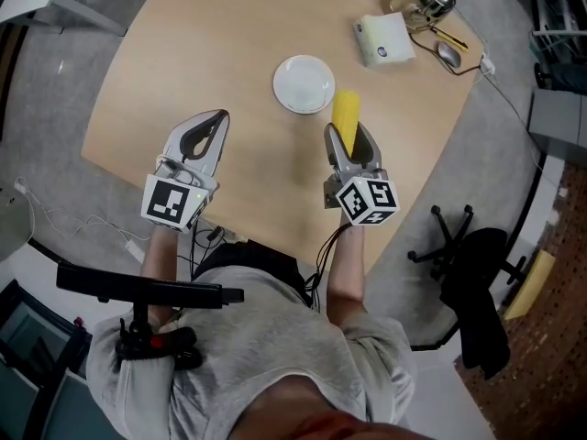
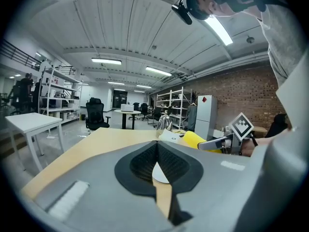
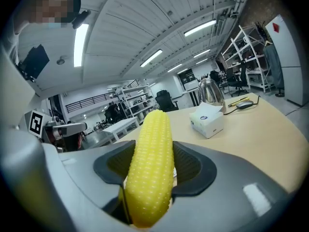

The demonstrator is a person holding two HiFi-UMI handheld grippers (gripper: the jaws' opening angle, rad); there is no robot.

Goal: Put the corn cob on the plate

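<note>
Gripping the corn cob (image 3: 148,170) lengthwise, the right gripper (image 1: 351,141) is closed on it, jaws pressed to both sides. The cob is held just beside the plate (image 1: 304,83), at its near-right rim, not on it. The plate is seen bare. The left gripper (image 1: 216,123) is positioned near-left of the plate, jaw tips together, nothing gripped. A tissue box (image 1: 385,40) is set far-right of the plate.

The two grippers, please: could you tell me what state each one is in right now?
Left gripper: closed, empty.
Right gripper: closed on the yellow corn cob.
</note>
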